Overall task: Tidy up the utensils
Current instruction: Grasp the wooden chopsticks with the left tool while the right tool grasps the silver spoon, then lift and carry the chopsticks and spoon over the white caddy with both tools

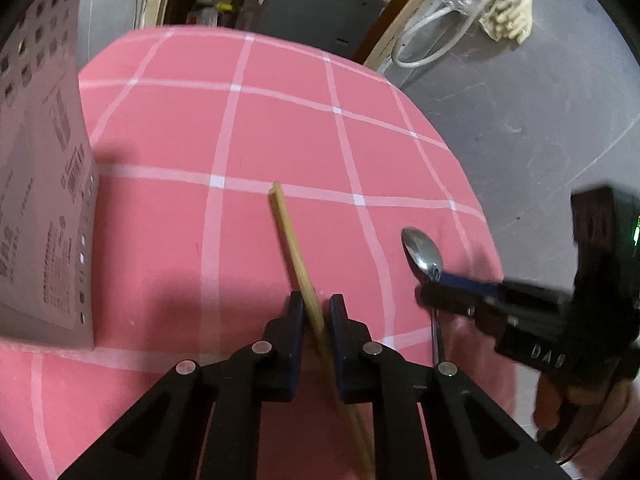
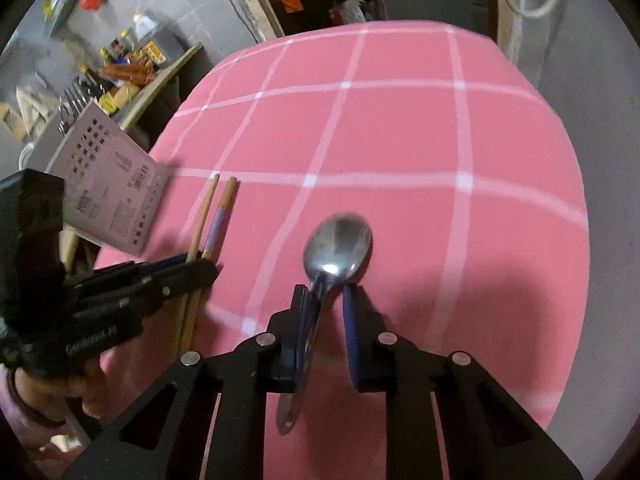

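While your left gripper (image 1: pixel 316 312) pinches the chopsticks (image 1: pixel 294 248) and your right gripper (image 2: pixel 326 300) clamps the spoon (image 2: pixel 336 246), lift both level off the desk (image 1: pixel 280 128).

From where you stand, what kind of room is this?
Probably a home storeroom or workshop corner rather than a tidy kitchen. A small table under a pink checked cloth stands on a bare grey concrete floor, and a cluttered shelf of packets and bottles sits beside it, with loose hose leaning nearby.
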`<state>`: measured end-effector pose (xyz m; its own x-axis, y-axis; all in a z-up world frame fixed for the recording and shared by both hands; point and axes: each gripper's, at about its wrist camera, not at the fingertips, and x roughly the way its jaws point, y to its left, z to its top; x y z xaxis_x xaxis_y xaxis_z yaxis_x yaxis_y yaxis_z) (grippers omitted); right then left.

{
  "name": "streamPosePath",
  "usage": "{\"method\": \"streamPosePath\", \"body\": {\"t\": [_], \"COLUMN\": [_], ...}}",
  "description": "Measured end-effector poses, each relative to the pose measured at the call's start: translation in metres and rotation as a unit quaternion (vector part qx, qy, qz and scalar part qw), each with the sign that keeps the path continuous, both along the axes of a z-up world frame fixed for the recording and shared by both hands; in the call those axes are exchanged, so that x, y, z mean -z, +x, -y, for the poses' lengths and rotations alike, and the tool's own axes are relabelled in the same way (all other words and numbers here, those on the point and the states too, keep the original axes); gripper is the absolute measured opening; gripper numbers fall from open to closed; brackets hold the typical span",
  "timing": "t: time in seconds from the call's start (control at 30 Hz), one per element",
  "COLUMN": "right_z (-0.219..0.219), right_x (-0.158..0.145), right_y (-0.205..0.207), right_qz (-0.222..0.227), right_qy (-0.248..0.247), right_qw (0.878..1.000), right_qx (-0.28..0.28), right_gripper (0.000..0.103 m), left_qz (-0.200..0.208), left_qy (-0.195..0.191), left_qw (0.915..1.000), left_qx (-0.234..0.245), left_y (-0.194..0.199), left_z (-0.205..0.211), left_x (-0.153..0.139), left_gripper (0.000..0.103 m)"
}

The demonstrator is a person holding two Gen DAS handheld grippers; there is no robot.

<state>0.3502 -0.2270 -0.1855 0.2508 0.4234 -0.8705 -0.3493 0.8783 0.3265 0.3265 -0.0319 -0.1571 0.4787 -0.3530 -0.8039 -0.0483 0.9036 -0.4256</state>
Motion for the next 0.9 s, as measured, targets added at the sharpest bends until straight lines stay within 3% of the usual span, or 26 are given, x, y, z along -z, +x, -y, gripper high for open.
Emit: {"method": "streamPosePath", "body": {"t": [0.3, 0.5, 0.6, 0.73, 0.9], "right_z": [0.009, 0.011, 0.01, 0.023, 0.039], "right_x": [0.015, 0.01, -0.011, -0.045, -0.092], "right_y": [0.039, 0.029, 0.013, -0.009, -0.031], "right_qz": [-0.078, -0.055, -0.003, 0.065, 0.15], "right_qy": [0.098, 0.111, 0.112, 0.112, 0.128], "right_qw": [0.991, 0.991, 0.992, 0.989, 0.977], "right_qx": [0.042, 0.057, 0.056, 0.065, 0.085], "right_gripper": [0.015, 0.003, 0.003, 0.003, 0.003], "left_qz": [-0.061, -0.067, -0.041, 0.029, 0.12], "left_qy": [-0.056, -0.045, -0.051, -0.062, -0.047], "left_qw": [0.9962, 0.9958, 0.997, 0.9969, 0.9908], "left_qx": [0.027, 0.042, 0.04, 0.039, 0.041], "left_y": [0.03, 0.03, 0.018, -0.006, -0.034], "left_z": [-0.004, 0.001, 0.001, 0.002, -0.001], "left_x": [0.011, 0.007, -0.004, -0.035, -0.084], "left_gripper": [0.01, 0.007, 0.007, 0.007, 0.007]}}
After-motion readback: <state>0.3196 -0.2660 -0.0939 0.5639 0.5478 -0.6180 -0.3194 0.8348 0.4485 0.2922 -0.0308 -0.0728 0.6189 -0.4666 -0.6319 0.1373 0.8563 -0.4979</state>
